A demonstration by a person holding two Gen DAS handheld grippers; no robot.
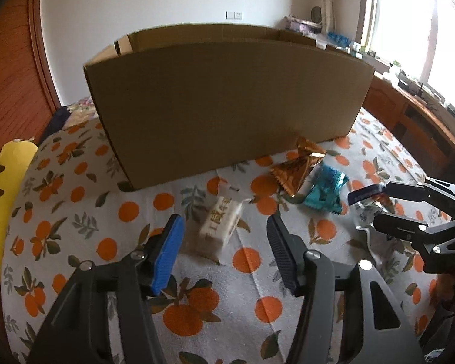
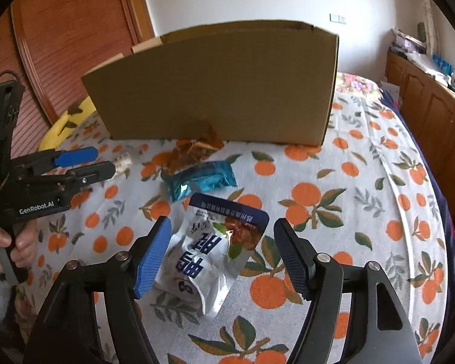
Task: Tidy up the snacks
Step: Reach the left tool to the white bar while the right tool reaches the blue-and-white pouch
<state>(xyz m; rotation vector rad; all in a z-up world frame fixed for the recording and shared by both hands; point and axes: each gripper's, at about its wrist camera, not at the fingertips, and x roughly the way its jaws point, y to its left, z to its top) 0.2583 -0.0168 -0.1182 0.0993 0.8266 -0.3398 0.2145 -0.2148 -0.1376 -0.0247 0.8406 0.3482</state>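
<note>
Pickup step: our left gripper (image 1: 224,239) and right gripper (image 2: 221,254) jaws released, straddling cake (image 1: 218,227) and pouch (image 2: 215,251); next, clench, lift to box (image 1: 227,97).

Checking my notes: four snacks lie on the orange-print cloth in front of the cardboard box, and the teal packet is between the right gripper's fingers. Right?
Not quite. Between the right gripper's fingers lies the white-and-blue pouch, seen in the right wrist view; the teal packet lies farther off, nearer the cardboard box. The rest holds.

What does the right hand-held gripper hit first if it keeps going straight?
Most likely the white and blue snack pouch lying on the bedspread, between the open right hand-held gripper fingers; depth is uncertain.
</note>
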